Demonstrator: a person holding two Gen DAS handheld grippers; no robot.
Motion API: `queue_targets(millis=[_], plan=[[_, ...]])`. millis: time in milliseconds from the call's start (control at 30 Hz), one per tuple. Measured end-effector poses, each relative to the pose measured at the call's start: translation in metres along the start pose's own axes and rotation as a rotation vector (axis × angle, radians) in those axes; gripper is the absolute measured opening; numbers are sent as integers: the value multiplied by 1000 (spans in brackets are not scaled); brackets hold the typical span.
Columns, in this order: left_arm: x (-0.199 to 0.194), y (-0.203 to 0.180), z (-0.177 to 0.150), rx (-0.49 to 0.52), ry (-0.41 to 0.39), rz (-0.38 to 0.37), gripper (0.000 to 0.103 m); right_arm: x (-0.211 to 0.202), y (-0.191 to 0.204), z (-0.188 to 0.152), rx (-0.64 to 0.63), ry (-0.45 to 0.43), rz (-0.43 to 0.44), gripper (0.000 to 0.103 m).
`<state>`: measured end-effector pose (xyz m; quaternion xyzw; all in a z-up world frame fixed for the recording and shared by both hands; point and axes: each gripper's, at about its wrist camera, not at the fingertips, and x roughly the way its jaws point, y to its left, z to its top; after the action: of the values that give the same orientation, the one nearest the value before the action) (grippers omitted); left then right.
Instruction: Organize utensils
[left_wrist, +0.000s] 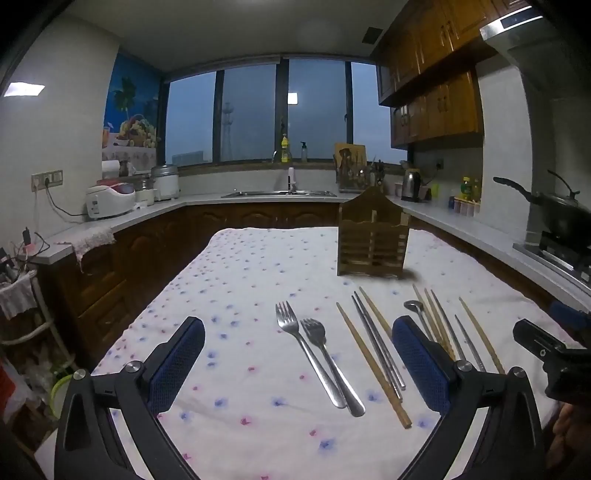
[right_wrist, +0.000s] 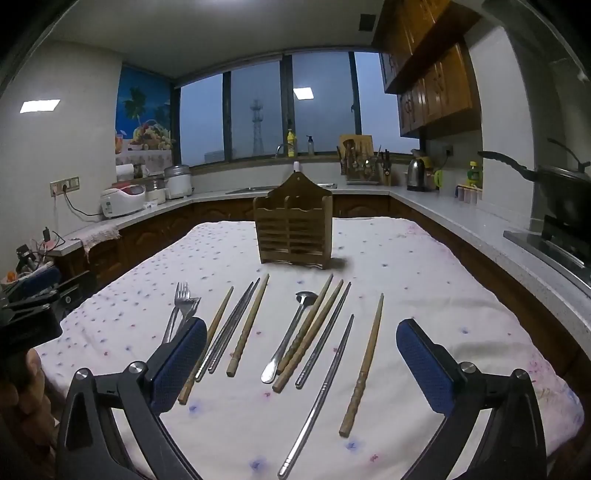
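Wooden slats form the utensil holder (right_wrist: 293, 225), which stands upright at the far side of the table (right_wrist: 461, 295), on a white cloth with small blue and pink flowers (left_wrist: 236, 280). From the right wrist view it has two compartments side by side, and I cannot tell if anything is inside them.

All the utensils lie flat on the cloth, between the holder and the two grippers. At the left are two metal forks (left_wrist: 314, 350), side by side and touching at the handles, with their tines pointing toward the holder. Next to them lies a group of four chopsticks (right_wrist: 236, 328): two wooden ones outside and two metal ones between them. More to the right is a small metal spoon (right_wrist: 291, 332), bowl toward the holder, and just beside it two wooden chopsticks (right_wrist: 314, 332) and one metal chopstick (right_wrist: 325, 339). Further right, a long metal chopstick (right_wrist: 321, 398) and a wooden chopstick (right_wrist: 364, 365) lie a little apart from each other.

Left gripper (left_wrist: 299, 369) hangs above the forks, its jaws spread wide with nothing between the blue pads. Right gripper (right_wrist: 301, 365) is above the spoon group, also released and empty. Each gripper is visible at the edge of the other's view.
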<state>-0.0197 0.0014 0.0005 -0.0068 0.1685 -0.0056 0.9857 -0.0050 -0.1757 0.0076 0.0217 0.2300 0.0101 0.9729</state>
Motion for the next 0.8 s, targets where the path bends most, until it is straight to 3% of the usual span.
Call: queue_targets(millis=[400, 800], plan=[[0, 2, 2, -6, -6, 12, 102, -9, -7, 5, 17, -65, -36, 103], [-2, 1, 1, 3, -19, 12, 102, -9, -8, 7, 21, -67, -31, 103]])
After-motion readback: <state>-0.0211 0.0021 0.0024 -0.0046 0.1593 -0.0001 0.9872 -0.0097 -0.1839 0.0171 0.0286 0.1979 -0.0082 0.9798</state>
